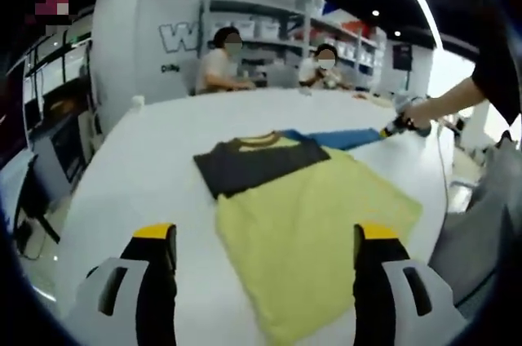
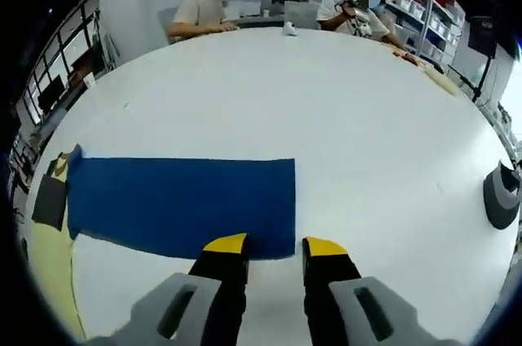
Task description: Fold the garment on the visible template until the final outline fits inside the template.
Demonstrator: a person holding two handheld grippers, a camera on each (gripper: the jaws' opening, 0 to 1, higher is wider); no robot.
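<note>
yellow garment (image 1: 314, 224) | flat, dark sleeves (partly folded) | beside blue template (image 2: 183, 203)

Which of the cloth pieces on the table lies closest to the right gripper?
The blue sheet: its near edge lies right at the right gripper tips, while the yellow and dark shirt lies further off.

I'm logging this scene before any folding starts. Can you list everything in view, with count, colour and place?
T-shirt: one, yellow with dark grey sleeves, spread flat on the table.
Template: one, blue rectangle, flat on the table beyond the T-shirt.
Table: one, white, large.
Seated people: two, at the table's far side.
Shelving: white, along the back wall.
Left hand-held gripper: yellow-tipped, open, over the T-shirt.
Right hand-held gripper: yellow-tipped, open, at the template's edge.
</note>
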